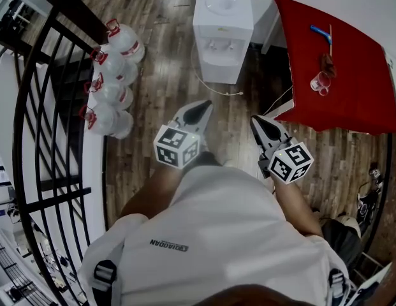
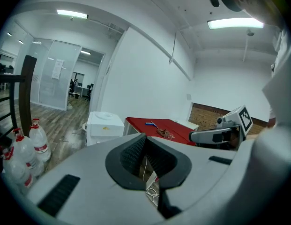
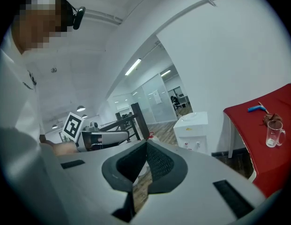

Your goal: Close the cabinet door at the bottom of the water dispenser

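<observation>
The person is standing well back from the water dispenser [image 1: 223,34], which is sitting on the wood floor at their twelve o'clock with its tap side facing them. They are holding both tools out at waist height. The left gripper [image 1: 199,111] is pointing toward twelve with its jaws pressed together on nothing. The right gripper [image 1: 264,127] is aiming nearer eleven, and its jaws are likewise closed and empty.

Neither tool is touching the dispenser; both are hanging well apart from it. A row of water bottles [image 1: 111,75] is standing at ten o'clock beside the railing. A red table [image 1: 354,88] with a glass mug [image 1: 320,81] on it is sitting at two o'clock. A pale cord [image 1: 213,88] is trailing across the floor just in front of the dispenser.

I am not seeing any door leaf swinging out from the dispenser's lower front [image 1: 218,69], so I cannot tell whether the cabinet door is ajar or already shut. If it is open, I am judging that the whole job is yet to be done: walking in, reaching low, pushing the door flush.
</observation>
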Demonstrator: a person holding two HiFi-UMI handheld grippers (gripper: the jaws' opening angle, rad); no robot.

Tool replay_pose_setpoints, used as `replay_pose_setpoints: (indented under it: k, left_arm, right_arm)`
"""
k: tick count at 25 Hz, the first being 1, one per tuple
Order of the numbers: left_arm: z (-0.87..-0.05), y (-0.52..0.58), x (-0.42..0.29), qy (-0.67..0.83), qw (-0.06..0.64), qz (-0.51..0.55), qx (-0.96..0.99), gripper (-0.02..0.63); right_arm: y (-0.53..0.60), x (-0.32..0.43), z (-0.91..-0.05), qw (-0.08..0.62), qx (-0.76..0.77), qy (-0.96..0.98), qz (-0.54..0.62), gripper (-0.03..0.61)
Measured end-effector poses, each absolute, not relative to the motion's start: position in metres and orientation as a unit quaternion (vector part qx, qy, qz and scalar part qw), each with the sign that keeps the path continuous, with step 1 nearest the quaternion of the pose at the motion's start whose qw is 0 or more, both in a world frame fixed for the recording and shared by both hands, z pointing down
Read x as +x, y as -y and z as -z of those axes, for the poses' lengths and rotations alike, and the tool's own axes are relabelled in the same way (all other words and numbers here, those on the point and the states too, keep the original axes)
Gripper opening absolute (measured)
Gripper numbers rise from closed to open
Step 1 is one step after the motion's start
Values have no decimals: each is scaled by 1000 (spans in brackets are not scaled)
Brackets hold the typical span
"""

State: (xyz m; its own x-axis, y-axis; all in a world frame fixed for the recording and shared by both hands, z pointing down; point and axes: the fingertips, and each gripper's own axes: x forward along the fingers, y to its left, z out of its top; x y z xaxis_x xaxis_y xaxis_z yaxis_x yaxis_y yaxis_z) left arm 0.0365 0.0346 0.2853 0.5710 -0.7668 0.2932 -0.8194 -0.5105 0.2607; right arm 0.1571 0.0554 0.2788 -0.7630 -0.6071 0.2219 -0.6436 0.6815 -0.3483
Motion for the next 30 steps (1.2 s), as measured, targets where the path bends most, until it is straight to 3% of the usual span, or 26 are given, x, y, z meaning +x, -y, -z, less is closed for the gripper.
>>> replay_pose_setpoints:
  k: [30]
  left_arm:
    - [-300,-95,53,469,173,-103,860,0]
  right_arm:
    - [-109,170,-303,53,328,921,-203,21]
